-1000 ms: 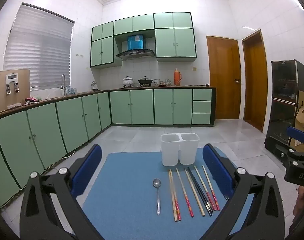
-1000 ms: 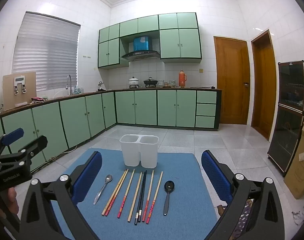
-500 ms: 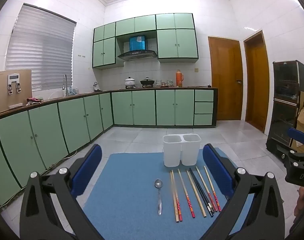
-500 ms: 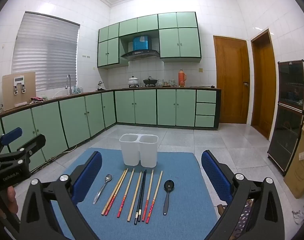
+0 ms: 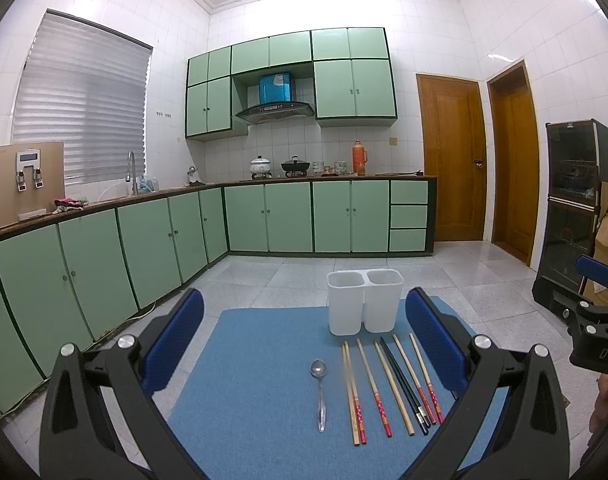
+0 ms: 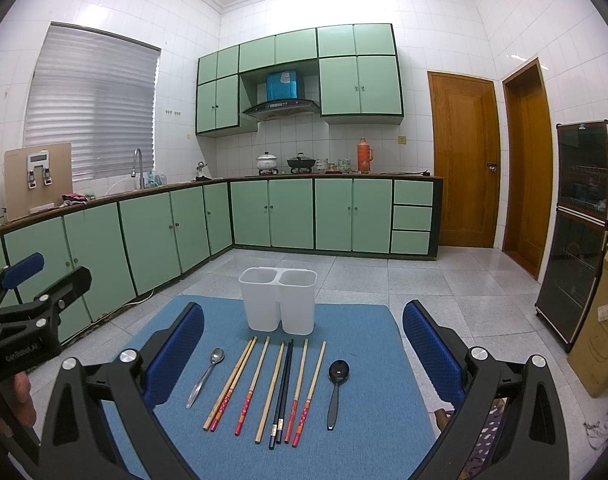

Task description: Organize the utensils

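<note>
Task not yet begun: both compartments of the white two-cell holder (image 6: 278, 300) look empty, and every utensil lies flat on the blue mat (image 6: 367, 440).

Layout, taken from the holder. It stands upright at the far end of the mat. On its near side lies a row, handles toward the cameras: silver spoon (image 6: 206, 376) to the left, then wooden chopsticks with red ends (image 6: 248, 386), a black pair (image 6: 283, 392) at the middle of the row, and a black spoon (image 6: 335, 390) to the right. The sticks lie nearly parallel; several touch or almost touch their neighbours.

Left gripper (image 5: 304, 340): jaws wide, holding nothing, above the near part of the mat. Right gripper (image 6: 304, 340): the same, wide and empty.

Step in hand (judgement): choose a first piece and come down on it. The two spoons lie apart from the sticks, so either is the cleaner first pick; the silver one suits the left gripper, the black one the right. Close across the handle, not the bowl, then tip the piece upright over one cell. For the chopsticks, start from an outer stick so a finger does not roll its neighbour.

Room: open mat left and right of the holder; tiled floor beyond the mat's edges. The holder looks light, so lower pieces in from above and avoid pushing its rim.
</note>
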Tool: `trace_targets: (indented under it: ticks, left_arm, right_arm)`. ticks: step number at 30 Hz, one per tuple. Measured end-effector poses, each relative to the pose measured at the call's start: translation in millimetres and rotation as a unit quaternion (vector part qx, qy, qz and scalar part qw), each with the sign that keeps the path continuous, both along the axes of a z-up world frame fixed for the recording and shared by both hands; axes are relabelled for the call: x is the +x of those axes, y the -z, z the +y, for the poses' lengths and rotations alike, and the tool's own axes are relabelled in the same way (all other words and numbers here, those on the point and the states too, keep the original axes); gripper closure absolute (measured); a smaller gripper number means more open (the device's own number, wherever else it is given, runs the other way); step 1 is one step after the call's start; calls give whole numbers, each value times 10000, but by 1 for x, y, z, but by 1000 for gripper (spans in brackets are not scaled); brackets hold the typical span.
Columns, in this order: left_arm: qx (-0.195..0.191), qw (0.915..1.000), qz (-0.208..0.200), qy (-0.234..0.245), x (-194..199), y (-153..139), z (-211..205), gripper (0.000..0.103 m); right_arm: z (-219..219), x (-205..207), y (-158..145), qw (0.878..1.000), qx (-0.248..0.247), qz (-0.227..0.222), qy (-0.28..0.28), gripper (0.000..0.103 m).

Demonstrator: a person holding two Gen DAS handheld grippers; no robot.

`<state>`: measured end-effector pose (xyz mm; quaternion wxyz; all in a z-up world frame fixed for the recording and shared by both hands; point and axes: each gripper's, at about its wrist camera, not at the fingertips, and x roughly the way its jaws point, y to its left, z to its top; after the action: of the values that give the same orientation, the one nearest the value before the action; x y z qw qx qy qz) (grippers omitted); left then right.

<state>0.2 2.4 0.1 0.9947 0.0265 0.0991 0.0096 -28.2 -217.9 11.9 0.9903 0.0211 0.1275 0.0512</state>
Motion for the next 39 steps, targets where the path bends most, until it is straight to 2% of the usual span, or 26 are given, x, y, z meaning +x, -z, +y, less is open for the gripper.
trace_targets:
  ticks: [39]
  left_arm:
    - [45, 10000, -30, -12, -3, -10, -1, 5]
  right_arm:
    - [5, 3, 1, 10000, -16, 24, -15, 6]
